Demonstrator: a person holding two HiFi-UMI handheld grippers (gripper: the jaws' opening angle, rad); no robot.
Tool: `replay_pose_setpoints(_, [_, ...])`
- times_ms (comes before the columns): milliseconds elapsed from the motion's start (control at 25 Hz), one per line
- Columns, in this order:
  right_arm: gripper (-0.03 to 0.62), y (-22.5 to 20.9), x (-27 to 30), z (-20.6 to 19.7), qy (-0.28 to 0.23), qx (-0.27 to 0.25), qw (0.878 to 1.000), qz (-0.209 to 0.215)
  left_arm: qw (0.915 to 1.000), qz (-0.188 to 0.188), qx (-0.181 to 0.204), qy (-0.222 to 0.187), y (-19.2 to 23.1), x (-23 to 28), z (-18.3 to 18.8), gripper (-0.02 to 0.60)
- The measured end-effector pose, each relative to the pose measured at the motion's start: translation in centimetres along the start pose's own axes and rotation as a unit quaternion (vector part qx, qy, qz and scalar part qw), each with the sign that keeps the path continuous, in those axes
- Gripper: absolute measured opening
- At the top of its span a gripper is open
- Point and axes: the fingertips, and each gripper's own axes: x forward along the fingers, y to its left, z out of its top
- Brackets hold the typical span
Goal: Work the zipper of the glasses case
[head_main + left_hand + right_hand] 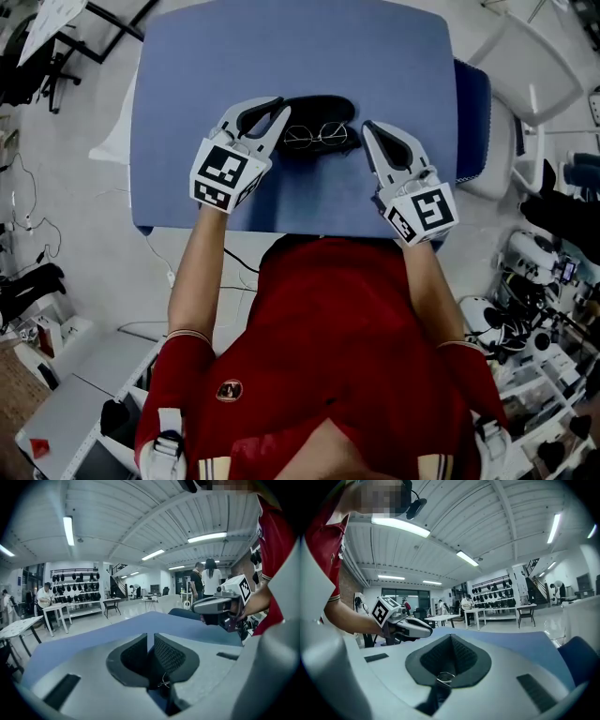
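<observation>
The black glasses case [319,104] lies across the blue table [281,47], and a pair of wire glasses [319,137] rests just in front of it. My left gripper [279,109] points at the case's left end, its jaws [148,637] parted by only a narrow slit. My right gripper [367,127] sits off the glasses' right side with its jaws [451,637] shut. A bit of thin wire [444,677] shows low in each gripper's gap; I cannot tell whether either touches it. The zipper is not visible.
A blue chair [473,112] stands at the table's right edge, with a white chair [525,75] beyond it. Cluttered gear [544,281] covers the floor on the right. People and white tables [51,609] stand far off in the hall.
</observation>
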Motion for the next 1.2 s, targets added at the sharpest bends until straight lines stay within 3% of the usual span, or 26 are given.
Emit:
replay_pose_setpoints(160, [-0.008,-0.3,0.2,-0.6,0.009,-0.003,1.0,-0.004,0.9983,-0.029,0.028,0.043,-0.1,2.0,-0.8,0.079])
replay_pose_setpoints(360, [-0.008,-0.6,0.3,-1.3,0.022,-0.006,1.0,-0.003,0.9918,-0.064,0.061,0.092,-0.2,4.4,-1.7,0.107])
replay_pose_setpoints(720, [-0.008,-0.8,0.1,-2.3,0.032,-0.006,0.999,0.0,0.9652,-0.137,0.121,0.187,-1.3,7.5,-4.3,0.124])
replay_pose_setpoints(920, [-0.008,-1.0,-0.1,-2.7,0.039,-0.007,0.999,-0.001,0.9553,-0.146,0.143,0.213,-1.5,8.9,-5.5,0.124])
replay_pose_setpoints(1200, [-0.008,-0.8,-0.8,-3.5,0.047,-0.01,0.999,0.007,0.9516,-0.138,0.15,0.23,-1.7,9.3,-5.4,0.097])
